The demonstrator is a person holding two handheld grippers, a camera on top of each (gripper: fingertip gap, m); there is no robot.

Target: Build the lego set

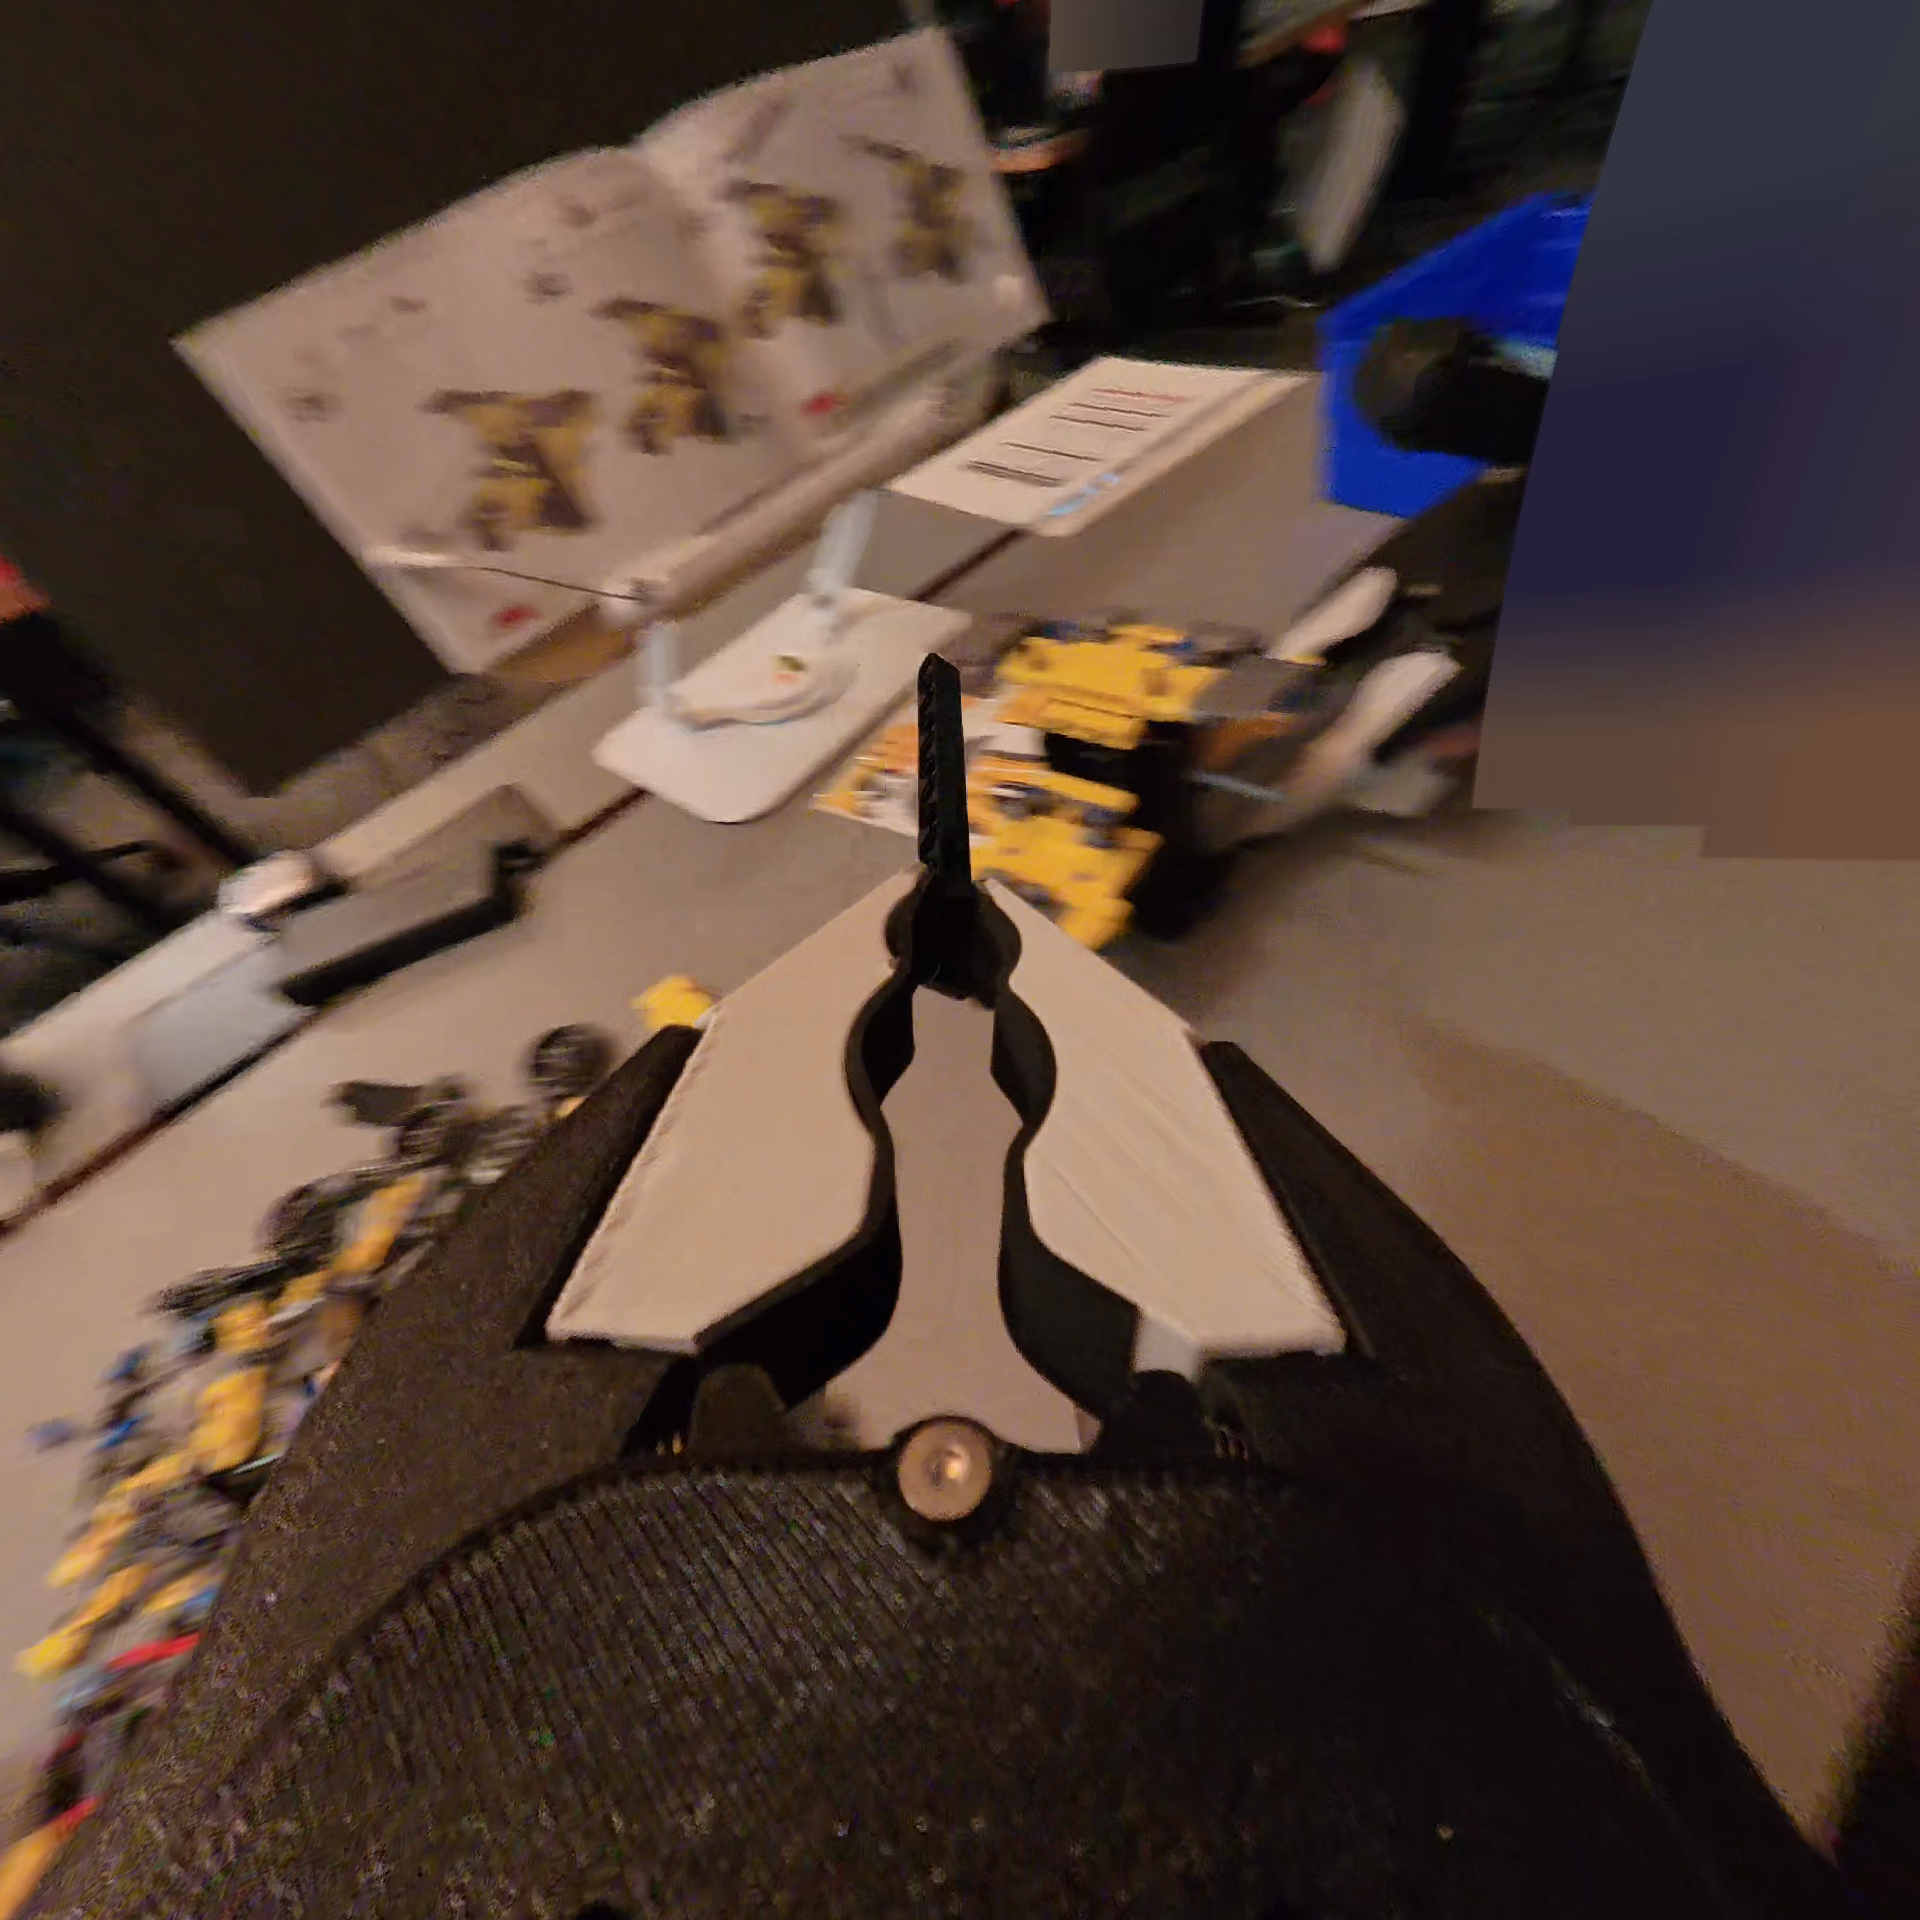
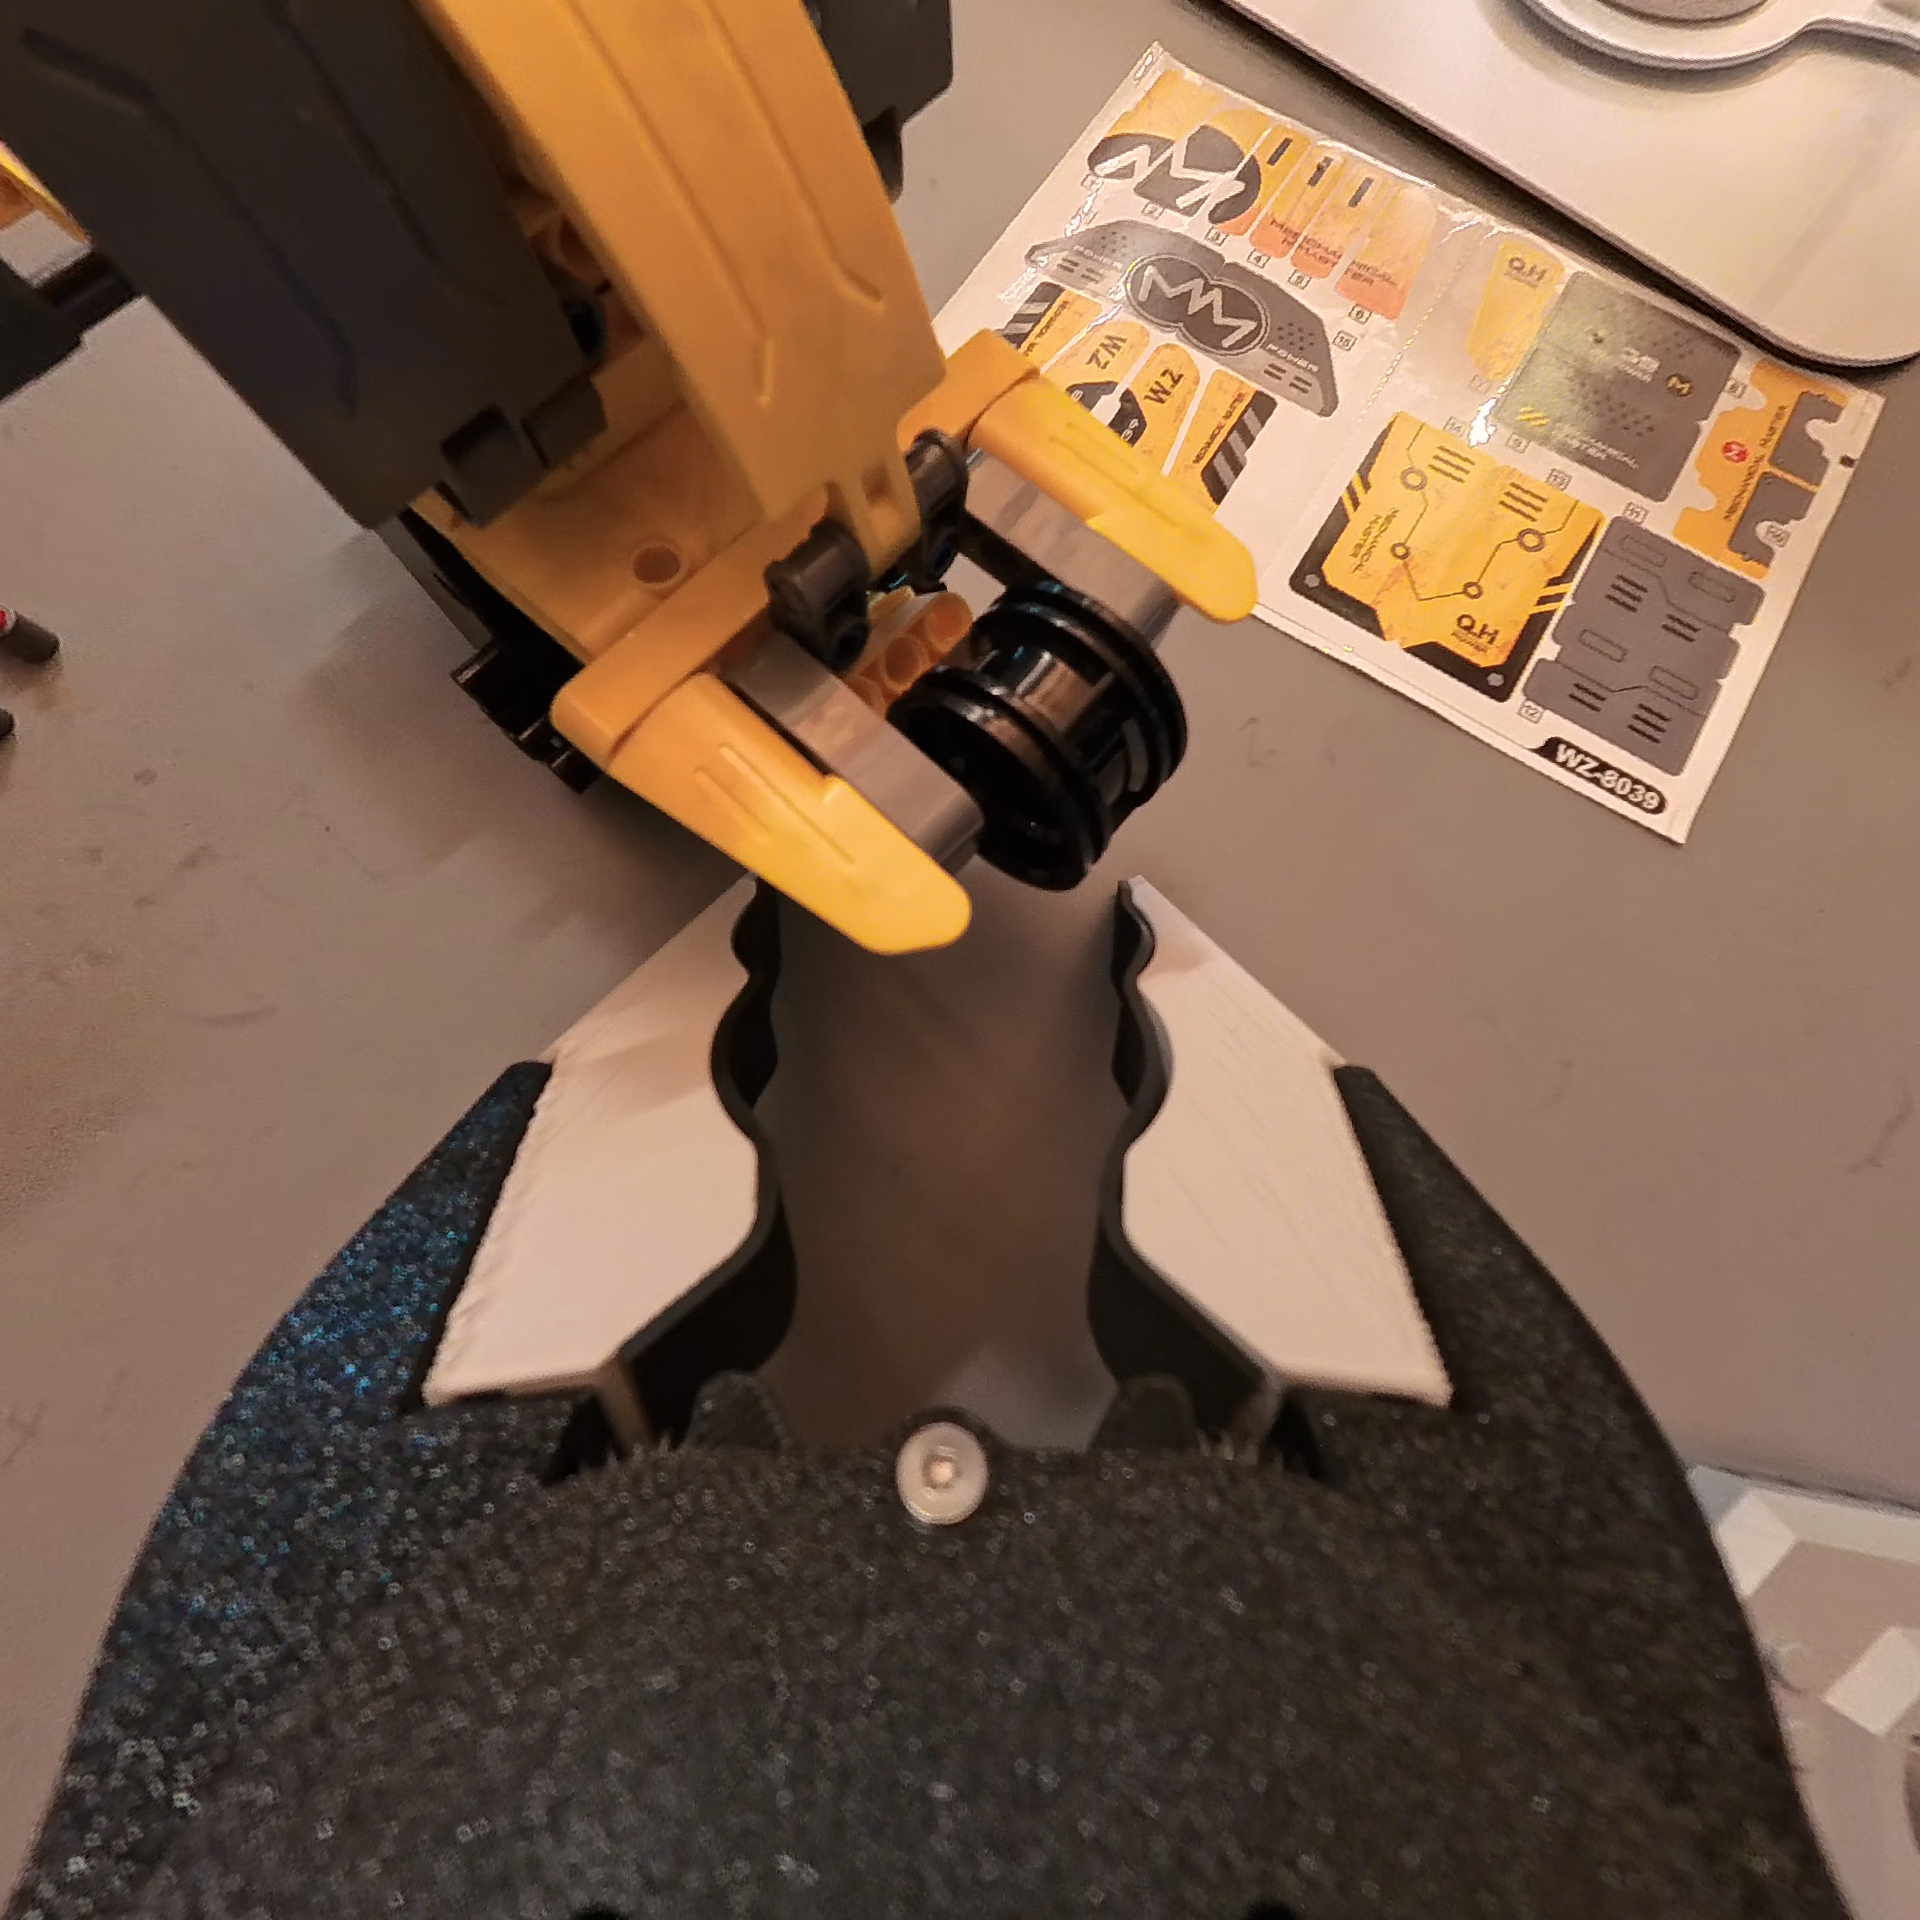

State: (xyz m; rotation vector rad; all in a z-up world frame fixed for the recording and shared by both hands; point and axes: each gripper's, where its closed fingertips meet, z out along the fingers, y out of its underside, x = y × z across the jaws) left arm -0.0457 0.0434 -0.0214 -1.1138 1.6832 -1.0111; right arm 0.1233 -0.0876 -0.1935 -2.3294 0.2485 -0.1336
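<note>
My left gripper (image 1: 945, 914) is shut on a thin black ridged beam (image 1: 940, 758) that sticks up past its fingertips, held above the grey table (image 1: 1455, 1039). Beyond it stands a yellow and black brick-built model (image 1: 1101, 707), with the right gripper's white fingers (image 1: 1371, 707) at its far side. In the right wrist view my right gripper (image 2: 945, 914) is open and empty. Its tips sit just short of a black wheel hub (image 2: 1049, 727) mounted between two grey arms with yellow flaps (image 2: 810, 831) on the yellow model (image 2: 707, 260). One flap overlaps the left fingertip.
A pile of loose yellow and black parts (image 1: 260, 1351) lies at the left. An open instruction booklet (image 1: 623, 343) stands on a white holder (image 1: 769, 707). A sticker sheet (image 2: 1455, 436) lies right of the model. A blue bin (image 1: 1455, 343) is far right. The tips of one gripper are about 30 cm away from the tips of the other. The black wheel hub (image 2: 1049, 727) lies around 7 cm away from my right fingertips.
</note>
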